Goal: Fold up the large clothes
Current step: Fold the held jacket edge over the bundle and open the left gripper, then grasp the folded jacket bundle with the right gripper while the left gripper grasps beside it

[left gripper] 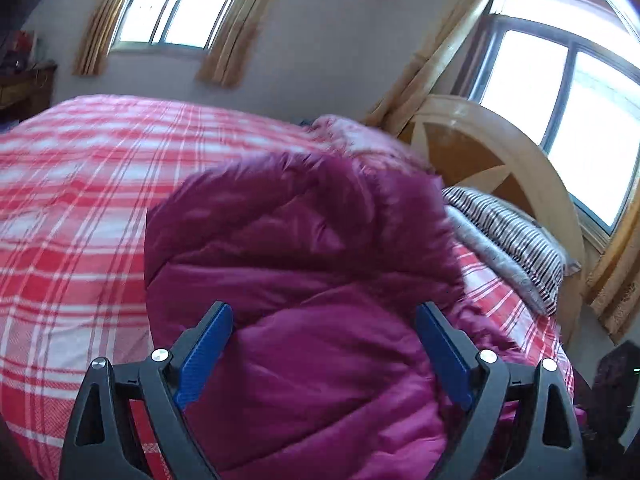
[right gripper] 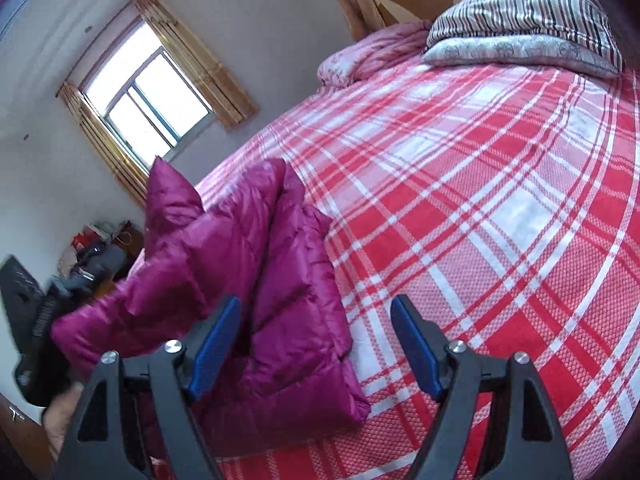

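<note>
A magenta puffer jacket (left gripper: 304,264) lies bunched on the red and white plaid bed (left gripper: 72,208). My left gripper (left gripper: 324,316) is open, its blue pads wide apart with jacket fabric bulging up between them. In the right wrist view the jacket (right gripper: 260,280) lies at the bed's near left part, partly folded, one sleeve end reaching left toward the other gripper body (right gripper: 28,320). My right gripper (right gripper: 316,316) is open; its left finger is over the jacket's edge, its right finger over bare bedspread (right gripper: 500,208).
Striped pillows (right gripper: 528,20) and a pink quilt (right gripper: 376,52) lie by the wooden headboard (left gripper: 500,152). Curtained windows (left gripper: 184,4) are in the walls. A cluttered wooden side table (right gripper: 104,248) stands by the far wall.
</note>
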